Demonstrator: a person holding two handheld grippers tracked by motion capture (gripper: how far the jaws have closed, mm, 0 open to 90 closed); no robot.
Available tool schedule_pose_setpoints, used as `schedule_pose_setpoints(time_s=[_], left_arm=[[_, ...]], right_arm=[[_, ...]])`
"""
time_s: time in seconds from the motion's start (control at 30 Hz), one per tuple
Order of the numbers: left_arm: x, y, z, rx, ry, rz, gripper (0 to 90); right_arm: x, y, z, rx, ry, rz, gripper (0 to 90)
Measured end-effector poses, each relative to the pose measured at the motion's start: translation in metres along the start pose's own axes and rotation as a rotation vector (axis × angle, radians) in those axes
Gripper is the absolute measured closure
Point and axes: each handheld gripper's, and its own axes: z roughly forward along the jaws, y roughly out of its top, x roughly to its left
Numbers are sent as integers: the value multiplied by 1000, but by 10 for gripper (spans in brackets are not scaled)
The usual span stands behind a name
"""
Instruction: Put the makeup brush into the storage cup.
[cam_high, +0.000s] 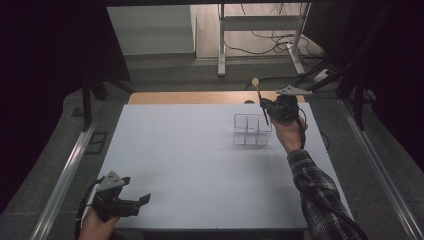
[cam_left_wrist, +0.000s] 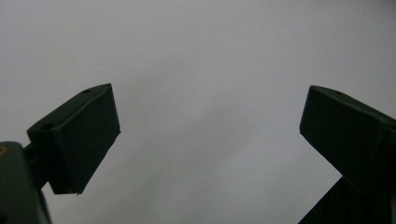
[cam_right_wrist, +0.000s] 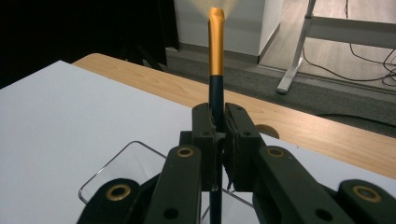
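a brush (cam_right_wrist: 215, 56) with black handle, gold ferrule and pale bristles stands upright, clamped between the right gripper (cam_right_wrist: 218, 140) jaws, its lower end over a clear divided organiser (cam_high: 252, 130).

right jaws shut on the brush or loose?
Shut: right gripper jaws clamp the brush handle from both sides, above the clear organizer.

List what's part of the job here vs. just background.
In the job:
- brush, clamped upright in the right gripper
- clear divided organiser under it

Background:
- left gripper, open, idle over the white table
- desk legs and cables on the floor
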Motion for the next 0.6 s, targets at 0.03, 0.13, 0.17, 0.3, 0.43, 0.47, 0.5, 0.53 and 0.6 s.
schedule_pose_setpoints(time_s=[0.03,0.13,0.17,0.3,0.43,0.47,0.5,0.53,0.6], left_arm=[[0,0,0,0,0,-1,52],[0,0,0,0,-1,-1,52],[0,0,0,0,-1,-2,52],[0,0,0,0,-1,-2,52],[0,0,0,1,-1,-2,53],[0,0,0,1,-1,-2,53],[0,0,0,1,-1,-1,53],[0,0,1,1,-1,-1,53],[0,0,1,1,-1,-1,53]], right_arm=[[0,-1,0,0,0,0,834],[0,-3,2,2,0,0,834],[0,-4,2,5,0,0,834],[-1,-8,3,8,-1,3,834],[-2,-12,5,17,-3,5,834],[-2,-14,5,20,-3,5,834],[-2,-15,6,21,-3,7,834],[-2,-16,6,23,-3,5,834],[-2,-18,7,27,-3,7,834]])
